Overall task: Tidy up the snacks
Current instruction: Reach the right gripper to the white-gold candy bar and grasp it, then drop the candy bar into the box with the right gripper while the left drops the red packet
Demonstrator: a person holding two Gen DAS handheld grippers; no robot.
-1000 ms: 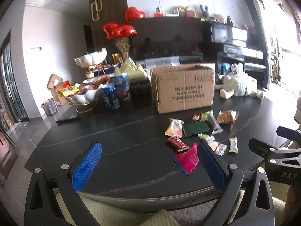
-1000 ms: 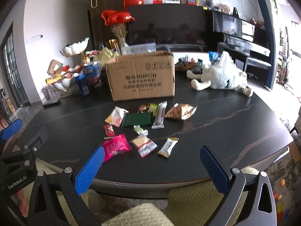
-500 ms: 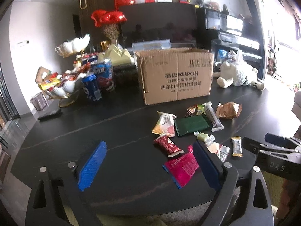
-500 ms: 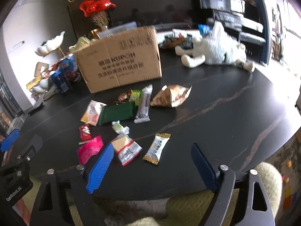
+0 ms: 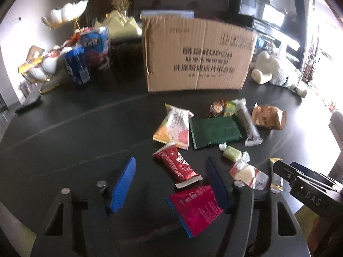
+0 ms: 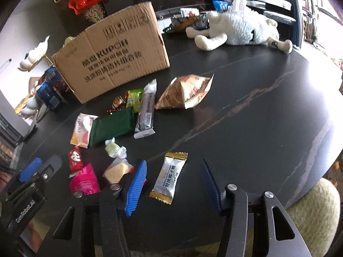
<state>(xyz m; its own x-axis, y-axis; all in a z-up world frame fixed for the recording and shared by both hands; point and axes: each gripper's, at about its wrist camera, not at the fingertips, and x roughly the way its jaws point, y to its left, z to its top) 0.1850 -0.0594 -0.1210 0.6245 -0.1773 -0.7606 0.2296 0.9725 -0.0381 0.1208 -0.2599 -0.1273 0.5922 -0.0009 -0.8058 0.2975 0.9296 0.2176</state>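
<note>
Several wrapped snacks lie on the dark table in front of a cardboard box (image 5: 199,53). My left gripper (image 5: 171,177) is open, low over the table, with a red bar (image 5: 178,166) between its fingers and a magenta packet (image 5: 196,208) just below. My right gripper (image 6: 173,182) is open, with a white and gold packet (image 6: 170,176) between its fingers. A green packet (image 6: 111,126), a tan bag (image 6: 185,91), a grey bar (image 6: 146,111) and a pale candy (image 6: 113,148) lie further on.
A white plush toy (image 6: 238,30) lies at the far right. Blue snack packs (image 5: 90,53) and a white tiered dish (image 5: 64,17) with snacks stand left of the box. The table edge (image 6: 317,171) curves round on the right, with a cushion below.
Both grippers have moved forward and down over the snacks. The left now straddles the red bar, the right straddles the white and gold packet. Both stay open.
</note>
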